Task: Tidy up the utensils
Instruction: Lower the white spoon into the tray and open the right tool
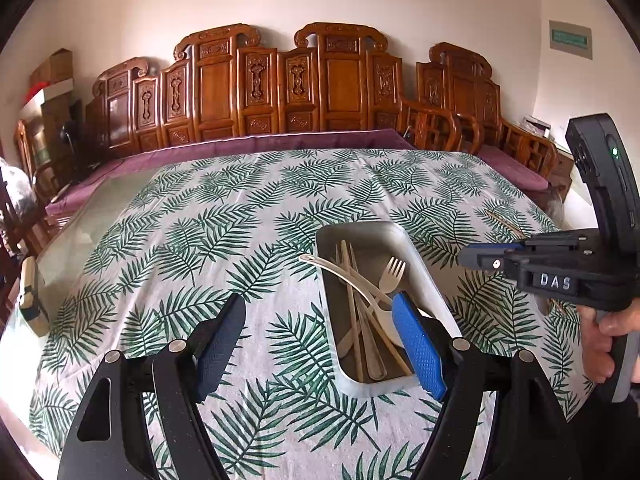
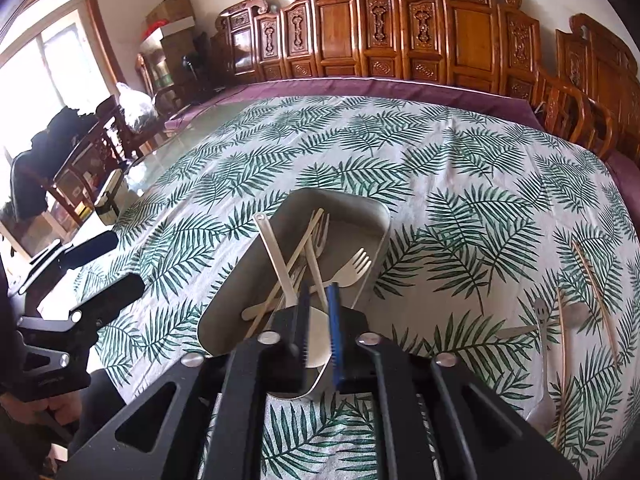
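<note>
A metal tray point(image 1: 416, 258) point(image 2: 372, 216) sits on the leaf-print tablecloth and holds chopsticks, metal cutlery, a pale fork point(image 1: 390, 274) point(image 2: 354, 266) and a white spoon point(image 1: 340, 266) point(image 2: 276, 256). My left gripper point(image 1: 320, 348) is open and empty, its fingers astride the tray's near left corner. My right gripper point(image 2: 319, 322) hovers over the tray's near end with the jaws nearly together and nothing gripped between them; the spoon's bowl lies below. It shows at the right in the left wrist view point(image 1: 486, 258). Loose chopsticks point(image 2: 596, 280) and a metal spoon point(image 2: 544, 356) lie on the cloth at the right.
Carved wooden chairs point(image 1: 280, 84) line the far side of the table. A small box point(image 1: 30, 298) sits on the bare glass at the table's left edge point(image 2: 108, 198). A window is at far left in the right wrist view.
</note>
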A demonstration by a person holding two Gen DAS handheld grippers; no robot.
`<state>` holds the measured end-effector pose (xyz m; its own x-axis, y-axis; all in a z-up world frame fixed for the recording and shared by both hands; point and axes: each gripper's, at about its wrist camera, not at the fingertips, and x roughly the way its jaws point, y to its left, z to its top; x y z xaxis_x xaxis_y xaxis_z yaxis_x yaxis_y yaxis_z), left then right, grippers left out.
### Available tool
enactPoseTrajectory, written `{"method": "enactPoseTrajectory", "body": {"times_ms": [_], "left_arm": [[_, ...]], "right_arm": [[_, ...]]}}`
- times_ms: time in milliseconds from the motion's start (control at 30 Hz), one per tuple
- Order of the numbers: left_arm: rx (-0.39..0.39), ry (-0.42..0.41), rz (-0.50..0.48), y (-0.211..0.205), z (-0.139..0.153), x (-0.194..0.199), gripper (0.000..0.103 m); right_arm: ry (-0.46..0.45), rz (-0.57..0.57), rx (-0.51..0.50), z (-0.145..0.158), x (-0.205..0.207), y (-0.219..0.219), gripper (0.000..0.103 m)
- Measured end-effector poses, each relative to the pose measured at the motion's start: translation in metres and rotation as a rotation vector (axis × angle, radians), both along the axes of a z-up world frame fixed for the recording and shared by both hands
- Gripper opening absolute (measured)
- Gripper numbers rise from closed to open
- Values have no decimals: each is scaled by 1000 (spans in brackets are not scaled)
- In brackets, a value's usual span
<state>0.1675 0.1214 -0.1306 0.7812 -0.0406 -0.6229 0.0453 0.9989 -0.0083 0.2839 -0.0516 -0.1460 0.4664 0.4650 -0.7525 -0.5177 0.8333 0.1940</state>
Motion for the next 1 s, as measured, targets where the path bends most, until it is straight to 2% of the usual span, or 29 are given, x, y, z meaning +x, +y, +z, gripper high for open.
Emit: {"method": "enactPoseTrajectory", "body": {"times_ms": [300,433,567,767,900,1000], "left_arm": [[-3,-4,5,1,2,0,73],[-7,-1,13,4,1,1,73],[-13,3,26,11,0,3,73],[-34,16,57,25,-3,7,73],[-39,26,64,29,-6,8,73],[-44,32,61,29,-8,9,73]], "right_arm": [[-5,38,-9,-5,-2,6,25],[-2,97,-11,-13,6,22,26],[16,166,-54,-30,22,53,26],[48,210,-152,-61,49,89,26],[28,192,-209,-70,58,93,26],[17,110,-206,-66,64,81,26]]}}
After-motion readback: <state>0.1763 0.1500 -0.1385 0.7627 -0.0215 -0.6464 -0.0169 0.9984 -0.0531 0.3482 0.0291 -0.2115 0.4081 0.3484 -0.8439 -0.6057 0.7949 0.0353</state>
